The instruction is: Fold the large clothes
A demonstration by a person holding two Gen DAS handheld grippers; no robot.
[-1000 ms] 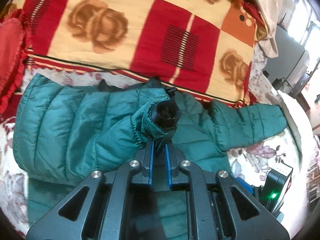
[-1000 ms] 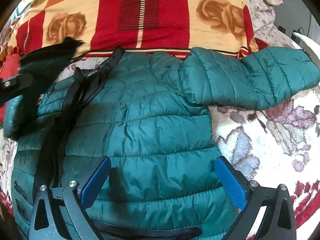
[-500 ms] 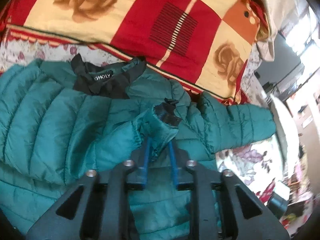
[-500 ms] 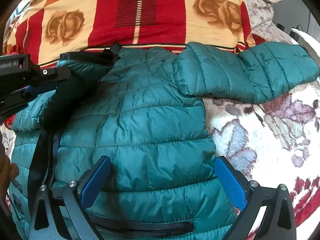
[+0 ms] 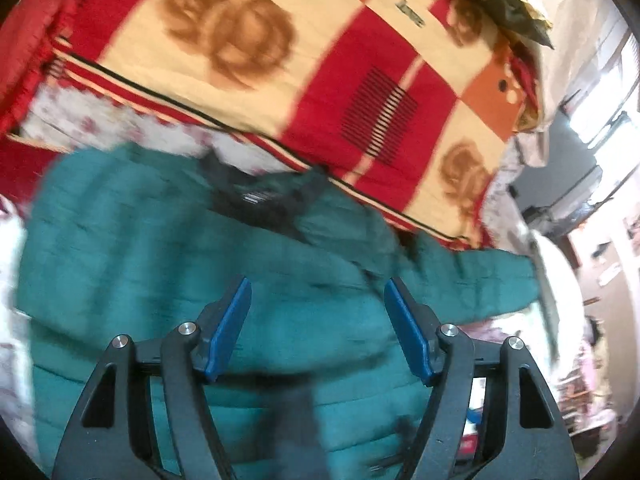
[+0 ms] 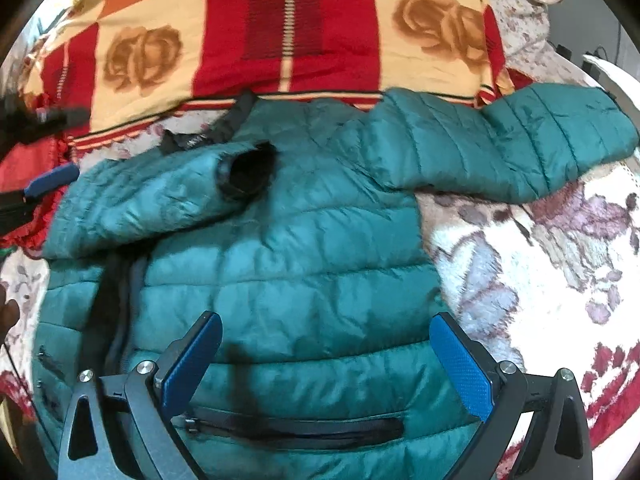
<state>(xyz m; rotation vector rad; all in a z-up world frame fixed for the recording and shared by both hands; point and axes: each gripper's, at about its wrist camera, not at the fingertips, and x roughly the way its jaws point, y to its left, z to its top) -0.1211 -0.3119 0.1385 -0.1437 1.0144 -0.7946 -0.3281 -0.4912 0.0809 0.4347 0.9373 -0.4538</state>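
While both tools gape empty, jacket covers bedspread.

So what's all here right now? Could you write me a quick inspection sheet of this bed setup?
Surface: floral bedspread, with a red and cream checked blanket behind the coat.
Job's things: teal puffer jacket lying flat; one sleeve folded across the chest, its dark cuff open toward the camera; the other sleeve spread out sideways.
Clutter: red fabric at the bed's edge.
Grippers: left gripper open, holding nothing, above the jacket; right gripper open, holding nothing, over the hem near the pocket zip.
Cables: nothing seen.
Surroundings: bright window, blurred.
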